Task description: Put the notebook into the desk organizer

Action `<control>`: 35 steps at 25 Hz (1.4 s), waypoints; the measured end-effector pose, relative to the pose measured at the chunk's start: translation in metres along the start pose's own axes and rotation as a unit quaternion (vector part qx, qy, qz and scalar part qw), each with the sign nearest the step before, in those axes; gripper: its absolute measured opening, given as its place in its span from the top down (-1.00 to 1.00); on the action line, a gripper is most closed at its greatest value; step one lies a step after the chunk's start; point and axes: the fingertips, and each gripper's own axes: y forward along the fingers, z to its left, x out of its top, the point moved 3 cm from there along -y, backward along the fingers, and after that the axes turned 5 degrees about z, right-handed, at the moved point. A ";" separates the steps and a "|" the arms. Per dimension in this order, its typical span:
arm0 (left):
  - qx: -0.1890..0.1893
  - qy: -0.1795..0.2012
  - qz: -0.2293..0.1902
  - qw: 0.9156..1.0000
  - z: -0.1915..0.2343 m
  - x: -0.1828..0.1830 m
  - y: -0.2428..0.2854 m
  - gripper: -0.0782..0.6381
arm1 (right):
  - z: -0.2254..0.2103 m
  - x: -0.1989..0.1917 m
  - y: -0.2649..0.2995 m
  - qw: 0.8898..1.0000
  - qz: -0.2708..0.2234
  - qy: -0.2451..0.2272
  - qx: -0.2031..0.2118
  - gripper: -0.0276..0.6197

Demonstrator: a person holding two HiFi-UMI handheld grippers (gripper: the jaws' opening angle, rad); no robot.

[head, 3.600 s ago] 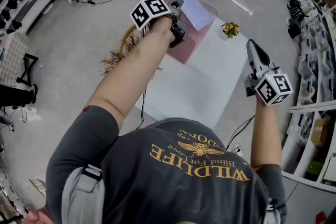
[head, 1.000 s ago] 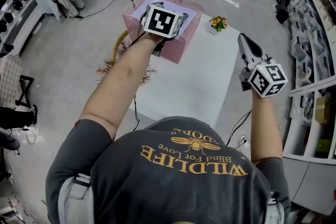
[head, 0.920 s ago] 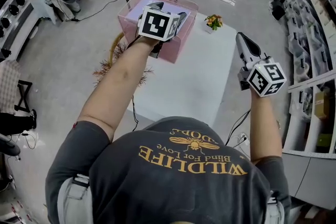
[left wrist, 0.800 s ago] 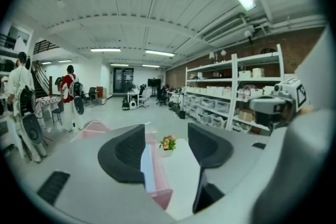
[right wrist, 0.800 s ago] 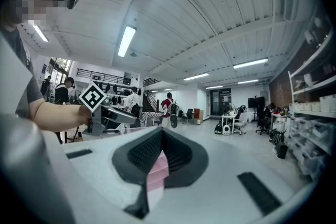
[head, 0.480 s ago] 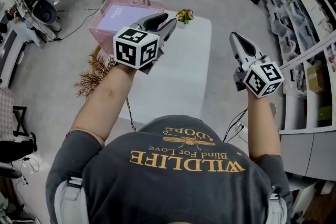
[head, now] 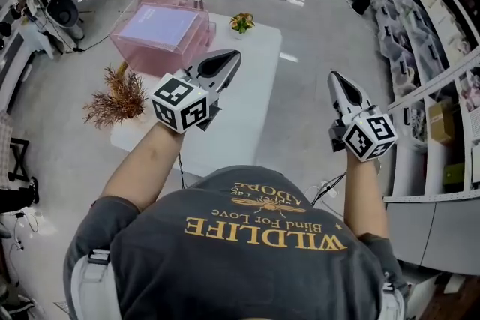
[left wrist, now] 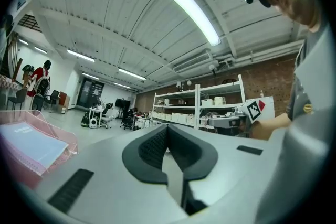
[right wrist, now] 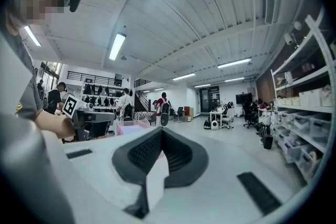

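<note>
Judging from how things lie, the placing itself looks done and the step in hand is a clean retreat. The left claw (head: pixel 225 61) and right claw (head: pixel 339 83) hang near the person's chest, each with jaws pressed together on nothing. They are best held high and clear of the white worktop (head: pixel 240 105) so nothing nudges the load. Farther off, at the worktop's far left corner, the pink desk organizer (head: pixel 154 62) holds the notebook (head: pixel 161 25), which lies flat, cover up, inside its walls. Its long axis seems to run along the organizer's longer side, across the view; which end carries the binding I cannot tell.
</note>
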 end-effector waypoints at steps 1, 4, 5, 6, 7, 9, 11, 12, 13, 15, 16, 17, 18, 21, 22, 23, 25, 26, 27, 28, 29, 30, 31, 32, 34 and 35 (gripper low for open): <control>0.001 0.005 0.000 1.000 -0.009 -0.004 0.001 0.78 | -0.006 -0.004 -0.007 1.000 0.000 0.002 0.002 0.91; 0.004 0.022 0.007 1.000 -0.033 -0.017 0.005 0.78 | -0.019 -0.017 -0.023 1.000 -0.006 0.014 0.009 0.91; 0.005 0.025 0.009 1.000 -0.039 -0.021 0.006 0.78 | -0.022 -0.021 -0.027 1.000 -0.008 0.018 0.011 0.91; 0.006 0.026 0.011 1.000 -0.044 -0.023 0.007 0.78 | -0.024 -0.025 -0.030 1.000 -0.008 0.021 0.012 0.91; 0.007 0.026 0.012 1.000 -0.048 -0.024 0.008 0.78 | -0.025 -0.029 -0.032 1.000 -0.006 0.022 0.014 0.91; 0.011 0.025 0.008 1.000 -0.048 -0.022 0.005 0.78 | -0.025 -0.036 -0.032 1.000 -0.001 0.026 0.016 0.91; 0.017 0.030 0.001 0.999 -0.038 -0.018 -0.003 0.78 | -0.019 -0.040 -0.028 0.999 0.000 0.029 0.016 0.91; 0.019 0.033 -0.002 0.999 -0.031 -0.016 -0.007 0.78 | -0.016 -0.040 -0.024 0.999 -0.001 0.029 0.016 0.91; 0.021 0.036 -0.005 0.999 -0.023 -0.015 -0.012 0.78 | -0.011 -0.040 -0.021 0.999 -0.004 0.028 0.015 0.91; 0.022 0.034 -0.004 0.999 -0.007 -0.015 -0.021 0.78 | -0.003 -0.036 -0.015 0.999 -0.012 0.030 0.009 0.91; 0.021 0.030 0.000 0.999 0.000 -0.016 -0.025 0.78 | 0.002 -0.035 -0.012 0.999 -0.015 0.032 0.005 0.91; 0.019 0.028 0.004 0.999 0.007 -0.015 -0.029 0.78 | 0.007 -0.033 -0.010 0.999 -0.018 0.034 0.000 0.91; 0.016 0.030 0.007 0.999 0.013 -0.014 -0.033 0.78 | 0.012 -0.032 -0.006 0.999 -0.021 0.034 -0.004 0.91; 0.010 0.038 0.012 0.999 0.026 -0.014 -0.043 0.78 | 0.023 -0.031 0.003 0.999 -0.024 0.038 -0.011 0.91; 0.009 0.038 0.013 0.999 0.029 -0.014 -0.046 0.78 | 0.026 -0.031 0.006 0.999 -0.024 0.039 -0.011 0.91; 0.007 0.037 0.014 0.999 0.030 -0.015 -0.047 0.78 | 0.028 -0.031 0.007 0.999 -0.023 0.039 -0.011 0.91; 0.006 0.039 0.014 0.999 0.030 -0.015 -0.049 0.78 | 0.029 -0.030 0.008 0.999 -0.021 0.037 -0.009 0.91; 0.006 0.038 0.013 0.999 0.030 -0.015 -0.049 0.78 | 0.029 -0.030 0.008 0.999 -0.020 0.037 -0.008 0.91; 0.006 0.037 0.012 0.999 0.029 -0.016 -0.049 0.78 | 0.029 -0.029 0.008 0.999 -0.019 0.036 -0.007 0.91; 0.005 0.036 0.011 0.999 0.029 -0.016 -0.048 0.78 | 0.029 -0.029 0.008 0.999 -0.018 0.034 -0.006 0.91; 0.004 0.035 0.010 0.999 0.029 -0.017 -0.047 0.78 | 0.028 -0.029 0.008 0.999 -0.017 0.032 -0.005 0.91; 0.003 0.035 0.011 0.999 0.028 -0.017 -0.046 0.78 | 0.027 -0.028 0.008 0.999 -0.016 0.031 -0.005 0.91; 0.002 0.035 0.011 0.999 0.026 -0.018 -0.044 0.78 | 0.025 -0.027 0.007 0.999 -0.015 0.030 -0.005 0.91; 0.000 0.035 0.013 0.999 0.025 -0.019 -0.043 0.78 | 0.023 -0.027 0.006 0.999 -0.015 0.030 -0.005 0.91; -0.001 0.037 0.015 0.999 0.022 -0.020 -0.039 0.78 | 0.019 -0.027 0.004 0.999 -0.015 0.028 -0.006 0.91; -0.002 0.038 0.015 0.999 0.021 -0.021 -0.038 0.78 | 0.018 -0.027 0.004 1.000 -0.015 0.025 -0.007 0.92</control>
